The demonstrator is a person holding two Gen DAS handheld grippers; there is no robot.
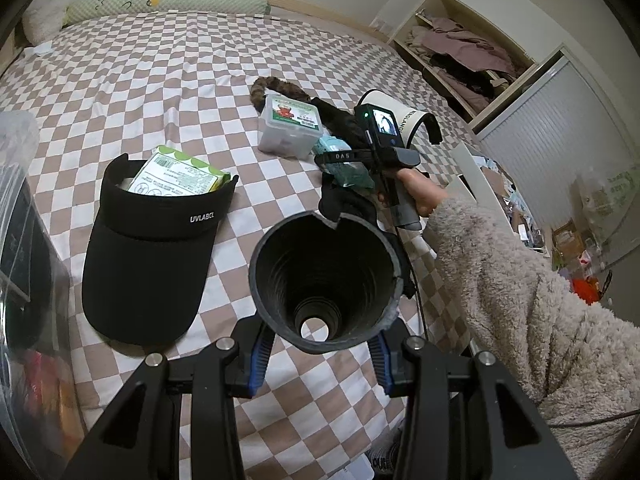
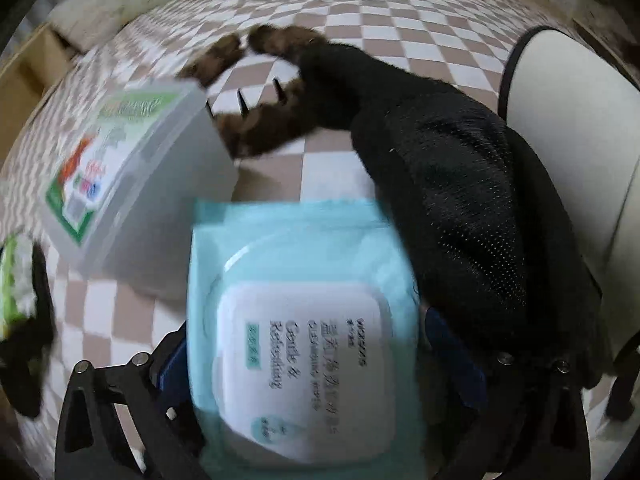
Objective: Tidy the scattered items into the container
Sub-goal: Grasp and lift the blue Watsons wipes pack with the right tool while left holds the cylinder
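On bed | L tongs (image 1: 320, 354) pinch black cone (image 1: 324, 280) | R tongs (image 2: 316, 364) spread, maybe touching wipes pack (image 2: 304, 320)

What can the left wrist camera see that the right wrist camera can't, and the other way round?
Only the left wrist view shows the left gripper shut on a black ribbed funnel, the open wardrobe shelves, the pillows, and the person's fluffy sleeve.

Only the right wrist view shows the printed white lid of the pale blue wet wipes pack, which lies between the right gripper fingers.

Both show the checkered bedsheet, the clear plastic box, the brown furry hair claw, the black visor cap and the white visor.
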